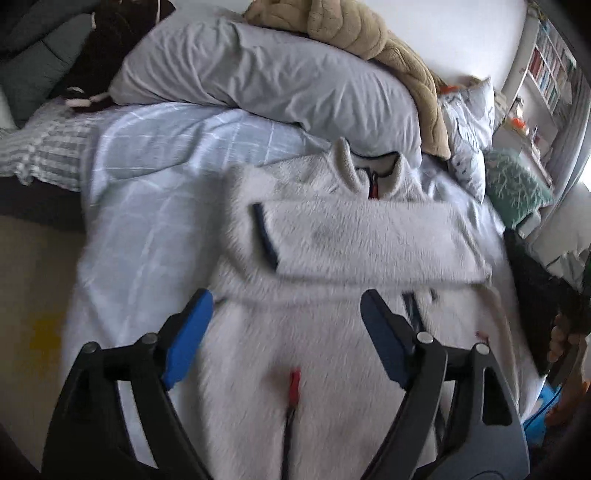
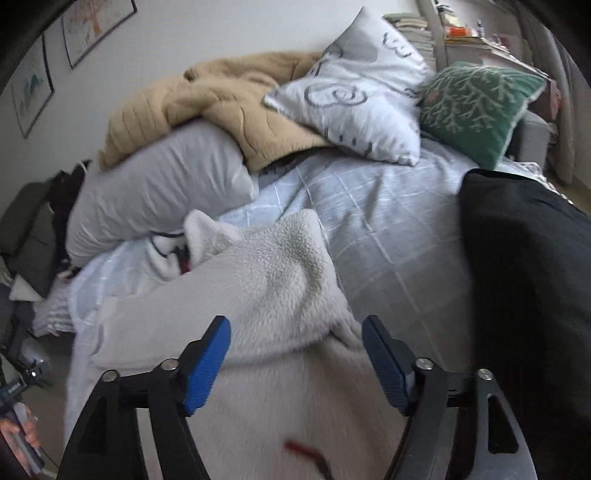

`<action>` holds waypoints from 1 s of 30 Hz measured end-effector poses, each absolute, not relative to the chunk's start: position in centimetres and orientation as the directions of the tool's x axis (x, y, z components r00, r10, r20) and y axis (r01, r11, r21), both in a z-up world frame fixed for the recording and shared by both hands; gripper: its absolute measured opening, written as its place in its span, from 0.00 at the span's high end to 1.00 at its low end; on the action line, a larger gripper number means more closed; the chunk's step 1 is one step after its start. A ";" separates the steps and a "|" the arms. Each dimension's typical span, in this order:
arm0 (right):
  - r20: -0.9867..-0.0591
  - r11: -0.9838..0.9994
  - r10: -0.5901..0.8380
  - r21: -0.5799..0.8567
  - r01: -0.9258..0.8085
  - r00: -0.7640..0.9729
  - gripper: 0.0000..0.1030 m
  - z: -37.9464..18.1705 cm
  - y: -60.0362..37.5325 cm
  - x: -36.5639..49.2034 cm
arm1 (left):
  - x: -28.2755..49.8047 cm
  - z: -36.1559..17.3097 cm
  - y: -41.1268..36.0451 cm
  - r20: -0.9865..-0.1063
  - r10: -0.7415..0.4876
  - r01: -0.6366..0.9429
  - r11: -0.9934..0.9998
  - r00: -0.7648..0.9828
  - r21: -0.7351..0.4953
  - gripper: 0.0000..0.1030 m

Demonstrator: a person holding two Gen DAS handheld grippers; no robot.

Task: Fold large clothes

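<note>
On the bed (image 1: 155, 192) our fleece jacket (image 1: 332, 332) lies flat, one sleeve (image 1: 369, 240) folded across; both grippers' jaws hang spread, empty.

Both tongs sit low in frame: left tongs (image 1: 286, 325) and right tongs (image 2: 295, 354) gape wide, gripping nothing.

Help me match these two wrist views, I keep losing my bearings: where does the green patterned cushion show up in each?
Left wrist: the green cushion sits at the right edge, mid-height, right of the white fleece jacket.
Right wrist: the green cushion lies upper right, beside the white printed pillow.
Shared landmark: the tan blanket heaped on the grey pillow.
</note>
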State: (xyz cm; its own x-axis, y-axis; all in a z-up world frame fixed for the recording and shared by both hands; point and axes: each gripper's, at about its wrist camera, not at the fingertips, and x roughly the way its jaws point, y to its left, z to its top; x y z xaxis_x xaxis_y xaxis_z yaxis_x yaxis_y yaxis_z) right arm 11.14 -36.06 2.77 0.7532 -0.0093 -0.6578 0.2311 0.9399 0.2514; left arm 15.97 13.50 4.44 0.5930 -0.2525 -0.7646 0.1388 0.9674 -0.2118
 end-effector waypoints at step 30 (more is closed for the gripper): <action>-0.949 0.921 0.265 0.302 0.248 0.169 0.19 -7.9 -36.9 -3.9 | 1.8 -8.7 18.7 -0.901 -0.432 0.008 0.902 -0.020 -0.433 0.17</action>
